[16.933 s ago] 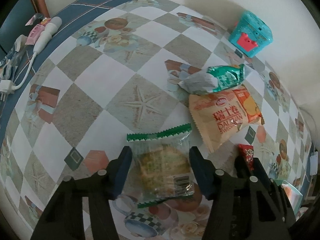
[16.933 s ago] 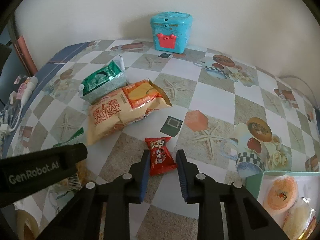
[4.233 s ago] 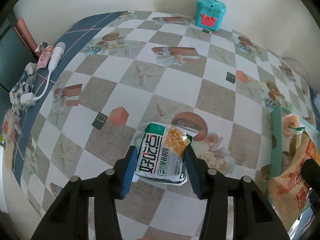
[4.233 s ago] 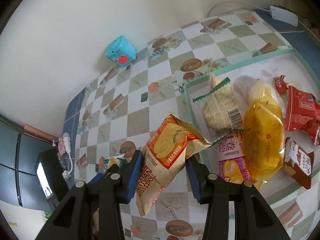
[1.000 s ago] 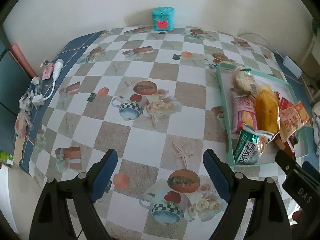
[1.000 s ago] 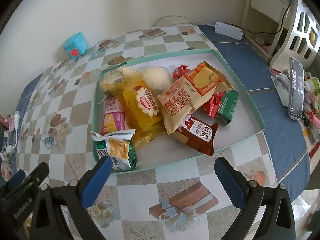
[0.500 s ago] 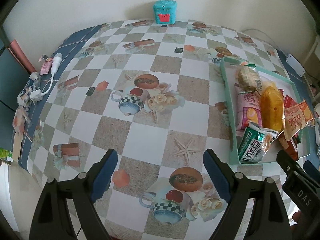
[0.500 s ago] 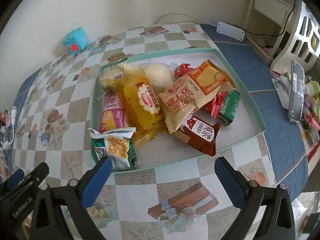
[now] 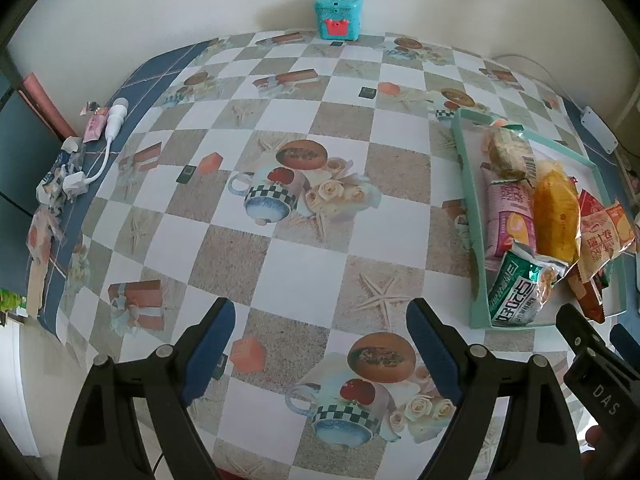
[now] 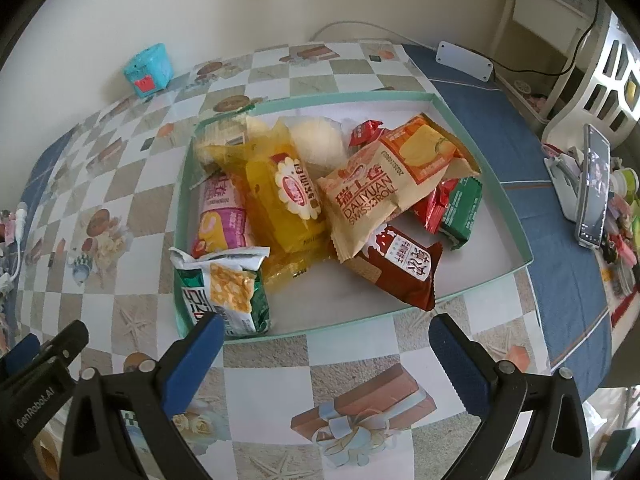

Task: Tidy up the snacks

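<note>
Nearest the lens in each wrist view stand the black two-finger tools with blue pads: the left gripper (image 9: pixel 320 344) and the right gripper (image 10: pixel 326 354), both spread wide with nothing between the pads, poised above the checked, picture-printed tablecloth (image 9: pixel 280 272). Neither has shifted noticeably over the last second.

Just beyond the right gripper lies the shallow mint-green rectangular tray (image 10: pixel 516 216). At its near-left corner rests the green-and-white crinkled snack bag (image 10: pixel 222 292), which the left gripper was clamping on the bare cloth a few seconds back. Behind it lie the pink roll packet (image 10: pixel 222 218), the clear yellow cake wrapper (image 10: pixel 288 196), the orange-and-tan Swiss roll bag (image 10: pixel 384 188) (carried in by the right gripper a few seconds ago), the dark brown wafer packet (image 10: pixel 404 268), and red and green packs farther right.

Farthest off, against the wall, sits the turquoise box with a red crab face (image 9: pixel 340 16).

The open cloth no longer carries any snack, so the sorting appears essentially complete.
</note>
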Available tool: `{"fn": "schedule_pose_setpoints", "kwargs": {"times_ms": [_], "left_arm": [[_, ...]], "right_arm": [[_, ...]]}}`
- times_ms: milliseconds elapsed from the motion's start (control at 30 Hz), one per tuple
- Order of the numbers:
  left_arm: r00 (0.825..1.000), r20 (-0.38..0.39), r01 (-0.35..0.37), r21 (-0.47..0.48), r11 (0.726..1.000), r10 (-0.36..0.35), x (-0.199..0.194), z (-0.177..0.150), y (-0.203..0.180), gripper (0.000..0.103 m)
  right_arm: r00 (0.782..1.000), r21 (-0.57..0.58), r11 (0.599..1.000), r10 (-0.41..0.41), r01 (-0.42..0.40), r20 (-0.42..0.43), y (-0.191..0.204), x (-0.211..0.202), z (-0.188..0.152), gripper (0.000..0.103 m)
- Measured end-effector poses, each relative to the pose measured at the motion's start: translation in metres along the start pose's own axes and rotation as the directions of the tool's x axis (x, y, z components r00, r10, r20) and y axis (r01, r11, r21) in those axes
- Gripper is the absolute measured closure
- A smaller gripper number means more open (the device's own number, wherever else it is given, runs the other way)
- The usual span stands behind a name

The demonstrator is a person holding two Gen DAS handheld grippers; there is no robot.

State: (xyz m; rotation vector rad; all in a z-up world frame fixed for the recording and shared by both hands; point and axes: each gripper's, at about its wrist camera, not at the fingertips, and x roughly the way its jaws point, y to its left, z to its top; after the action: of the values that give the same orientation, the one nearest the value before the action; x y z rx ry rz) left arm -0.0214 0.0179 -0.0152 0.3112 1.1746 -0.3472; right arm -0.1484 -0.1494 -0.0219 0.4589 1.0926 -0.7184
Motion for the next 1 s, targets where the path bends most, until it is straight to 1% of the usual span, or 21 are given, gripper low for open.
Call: {"fn": "schedule_pose_setpoints", "kwargs": {"times_ms": [1000], "left_arm": [[1.0,-0.018,0.003,-0.008,1.0,-0.004,0.004,-0.0002,-0.0007,0.015]], "right_arm": [[1.0,-0.002,1.0,-0.006,0.006,-0.01,0.0008,0.004,-0.0012,0.0]]}}
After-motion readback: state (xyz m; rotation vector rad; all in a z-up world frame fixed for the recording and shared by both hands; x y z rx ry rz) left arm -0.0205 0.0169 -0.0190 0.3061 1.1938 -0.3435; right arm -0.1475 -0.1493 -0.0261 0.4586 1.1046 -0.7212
